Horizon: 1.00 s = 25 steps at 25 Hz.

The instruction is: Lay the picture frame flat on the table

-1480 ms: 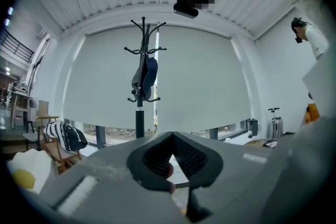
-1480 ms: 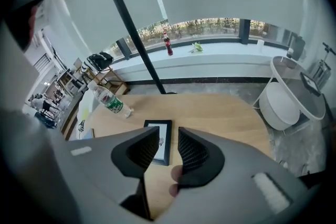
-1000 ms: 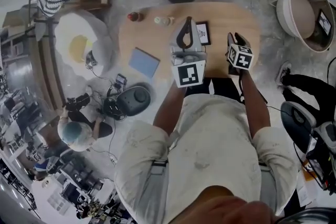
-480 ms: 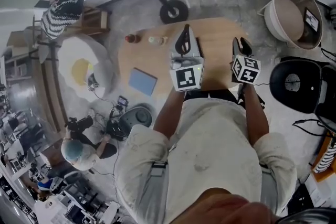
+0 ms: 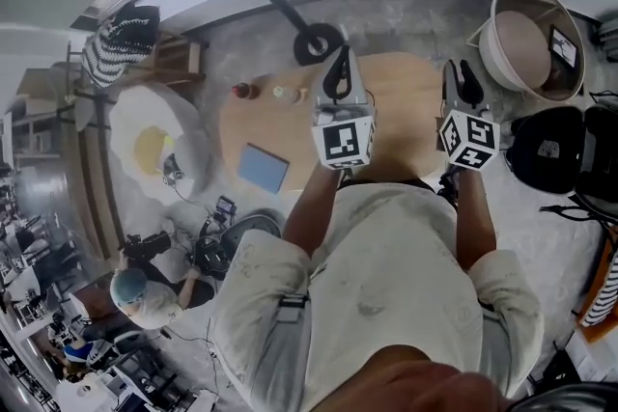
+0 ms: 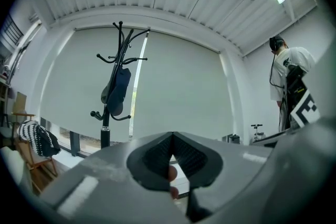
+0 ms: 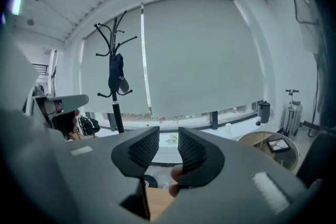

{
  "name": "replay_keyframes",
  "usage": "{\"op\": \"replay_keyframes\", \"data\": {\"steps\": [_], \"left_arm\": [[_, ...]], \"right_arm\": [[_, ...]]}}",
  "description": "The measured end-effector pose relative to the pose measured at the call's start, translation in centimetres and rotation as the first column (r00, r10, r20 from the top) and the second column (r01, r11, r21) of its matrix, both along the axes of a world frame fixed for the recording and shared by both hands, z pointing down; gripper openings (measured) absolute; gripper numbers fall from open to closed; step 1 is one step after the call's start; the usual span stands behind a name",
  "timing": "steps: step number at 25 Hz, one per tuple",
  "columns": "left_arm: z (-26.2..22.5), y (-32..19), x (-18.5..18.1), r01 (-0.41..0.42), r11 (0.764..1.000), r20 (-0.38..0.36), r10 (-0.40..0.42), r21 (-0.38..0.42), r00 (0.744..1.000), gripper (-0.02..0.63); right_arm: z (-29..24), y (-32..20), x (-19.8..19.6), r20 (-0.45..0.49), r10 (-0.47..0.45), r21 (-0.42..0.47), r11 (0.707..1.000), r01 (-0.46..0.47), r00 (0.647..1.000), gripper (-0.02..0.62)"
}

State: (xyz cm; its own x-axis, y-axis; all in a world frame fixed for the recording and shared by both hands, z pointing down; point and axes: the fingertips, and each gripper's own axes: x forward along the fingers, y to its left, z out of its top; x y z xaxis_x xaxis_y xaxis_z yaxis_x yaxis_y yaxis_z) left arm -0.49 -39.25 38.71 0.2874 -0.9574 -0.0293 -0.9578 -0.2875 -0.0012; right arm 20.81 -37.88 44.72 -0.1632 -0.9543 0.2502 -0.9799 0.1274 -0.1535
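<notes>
Holding both above the table: my left gripper pinched closed and empty, my right gripper slightly apart, empty too.

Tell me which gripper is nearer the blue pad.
Left. The left gripper hangs over the table, just right of the blue pad; the right gripper is farther right, at the table's right edge.
</notes>
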Motion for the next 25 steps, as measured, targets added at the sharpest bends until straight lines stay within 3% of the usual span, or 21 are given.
{"op": "replay_keyframes", "data": {"steps": [5,9,14,25], "left_arm": [[-2.3,-0.3,0.8,-0.016,0.999,0.045,0.014,0.035,0.999,0.005],[-4.2,-0.1,-0.2,0.005,0.999,0.000,-0.005,0.041,1.000,0.005],[-7.2,0.8,-0.4,0.009,0.996,-0.003,-0.008,0.094,1.000,0.005],[-10.5,2.4,-0.7,0.024,0.990,0.041,-0.030,0.138,0.999,0.004]], "right_arm": [[-5.7,-0.2,1.5,-0.035,0.025,0.136,0.991,-0.020,0.999,0.115],[-9.7,0.0,0.1,-0.108,0.011,0.221,0.975,0.013,0.994,0.115],[-14.4,1.1,-0.1,-0.166,0.025,0.327,0.945,0.031,0.986,0.115],[-19.2,3.5,-1.1,-0.241,0.052,0.460,0.886,0.067,0.969,0.115]]}}
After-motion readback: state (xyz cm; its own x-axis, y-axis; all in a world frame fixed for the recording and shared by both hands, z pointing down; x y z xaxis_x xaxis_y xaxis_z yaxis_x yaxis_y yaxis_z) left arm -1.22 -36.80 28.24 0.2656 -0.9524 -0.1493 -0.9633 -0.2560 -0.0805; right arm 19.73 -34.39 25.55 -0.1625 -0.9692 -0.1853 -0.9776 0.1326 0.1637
